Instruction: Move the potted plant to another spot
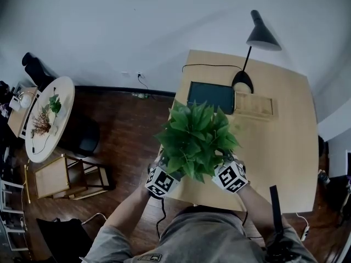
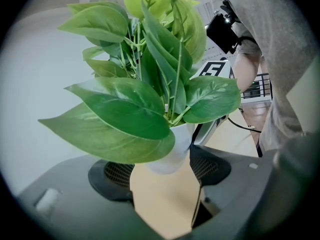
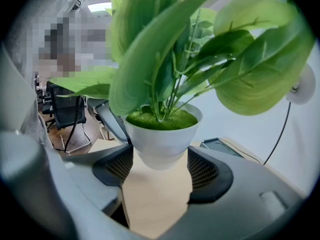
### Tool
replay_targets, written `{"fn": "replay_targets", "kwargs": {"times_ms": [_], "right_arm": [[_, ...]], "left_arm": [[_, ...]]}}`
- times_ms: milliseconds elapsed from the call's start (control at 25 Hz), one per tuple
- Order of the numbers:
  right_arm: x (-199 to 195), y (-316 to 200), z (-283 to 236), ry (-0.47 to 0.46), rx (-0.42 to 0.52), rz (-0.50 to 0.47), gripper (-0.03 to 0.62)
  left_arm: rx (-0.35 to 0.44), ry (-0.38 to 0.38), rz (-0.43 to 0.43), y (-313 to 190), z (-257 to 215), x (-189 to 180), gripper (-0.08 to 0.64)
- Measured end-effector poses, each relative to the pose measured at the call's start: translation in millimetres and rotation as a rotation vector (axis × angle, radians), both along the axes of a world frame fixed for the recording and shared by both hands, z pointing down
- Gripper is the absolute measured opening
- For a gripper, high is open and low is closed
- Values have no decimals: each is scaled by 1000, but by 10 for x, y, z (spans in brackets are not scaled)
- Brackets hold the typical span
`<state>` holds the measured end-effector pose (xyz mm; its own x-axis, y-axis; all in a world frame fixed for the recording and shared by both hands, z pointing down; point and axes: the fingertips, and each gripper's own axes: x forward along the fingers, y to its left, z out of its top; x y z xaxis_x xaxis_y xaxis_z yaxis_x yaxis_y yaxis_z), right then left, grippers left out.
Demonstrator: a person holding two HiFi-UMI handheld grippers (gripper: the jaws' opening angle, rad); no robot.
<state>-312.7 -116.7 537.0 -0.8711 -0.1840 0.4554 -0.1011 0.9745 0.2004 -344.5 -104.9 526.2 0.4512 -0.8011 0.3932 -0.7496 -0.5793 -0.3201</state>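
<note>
Plant (image 1: 194, 138) in white pot (image 3: 162, 139) at surface's (image 1: 274, 147) near-left edge | left gripper (image 2: 167, 166): jaws pinched pot's base from its left | right gripper (image 3: 160, 166): jaws pinched pot's base from its right | lamp (image 1: 258, 43) at far edge.

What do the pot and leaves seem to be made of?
The pot is smooth, matte white with only a soft sheen, so ceramic or plastic; the look leaves it open. The leaves are probably artificial, plastic or coated fabric: an even waxy gloss, uniform colour and stiff, thin stems.
</note>
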Motion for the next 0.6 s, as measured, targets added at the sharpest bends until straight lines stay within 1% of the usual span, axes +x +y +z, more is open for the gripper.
{"fn": "replay_targets", "kwargs": {"times_ms": [160,400,600], "right_arm": [[19,-24,6,0,1,-9,345],[-489,216,-29,12,7,-29,344],[-584,213,-18,15,10,-29,344]], "left_arm": [[2,-8,-4,-6,-28,29,342],[14,6,-24,233,-67,-467,342],[11,6,-29,237,-56,-570,342]]}}
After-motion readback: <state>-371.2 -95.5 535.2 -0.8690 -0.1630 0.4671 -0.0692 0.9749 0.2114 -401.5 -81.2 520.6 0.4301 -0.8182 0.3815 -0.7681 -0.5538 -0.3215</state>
